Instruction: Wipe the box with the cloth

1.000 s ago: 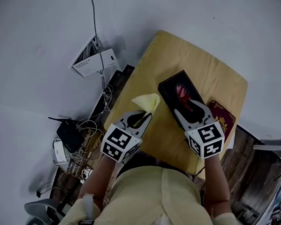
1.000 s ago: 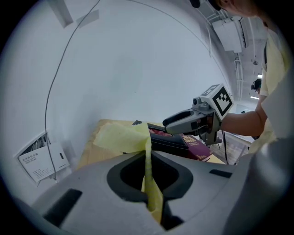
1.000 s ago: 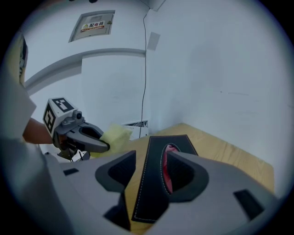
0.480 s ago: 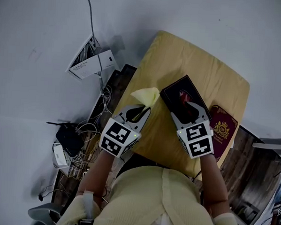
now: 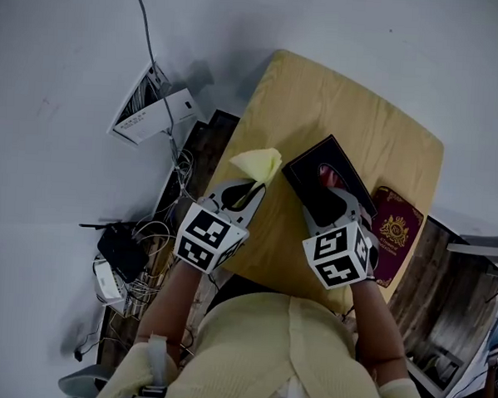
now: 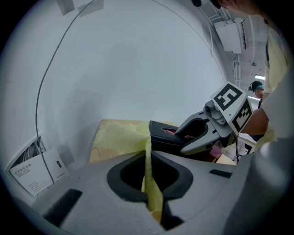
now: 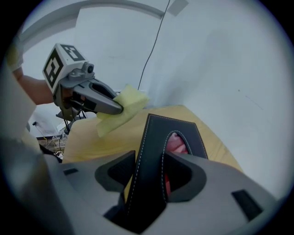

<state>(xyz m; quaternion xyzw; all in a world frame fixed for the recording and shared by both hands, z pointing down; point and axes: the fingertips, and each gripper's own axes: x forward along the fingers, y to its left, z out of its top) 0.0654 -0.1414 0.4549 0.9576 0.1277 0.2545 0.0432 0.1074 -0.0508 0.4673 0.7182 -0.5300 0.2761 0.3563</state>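
A black leather tissue box (image 5: 317,166) with a pink tissue in its slot lies on the yellow wooden table (image 5: 321,98). My right gripper (image 5: 339,199) is shut on the box's near end. In the right gripper view the box's (image 7: 158,137) stitched top panel runs between the jaws of the right gripper (image 7: 149,183). Those jaws have just been opening a little with the box still between them. My left gripper (image 5: 251,188), left of the box, is shut on a pale yellow cloth (image 5: 257,164). The cloth (image 6: 149,179) is pinched as a thin fold that fans out beyond the tips.
A dark red booklet with a gold crest (image 5: 395,231) lies on the table just right of the box. Left of the table, on the floor, are a white carton (image 5: 149,114), a tangle of cables (image 5: 160,231) and a black device (image 5: 122,246).
The right gripper has tipped down more steeply and rolled on the box, its marker cube shifting left. The left gripper with the cloth has moved slightly across the table's left side.
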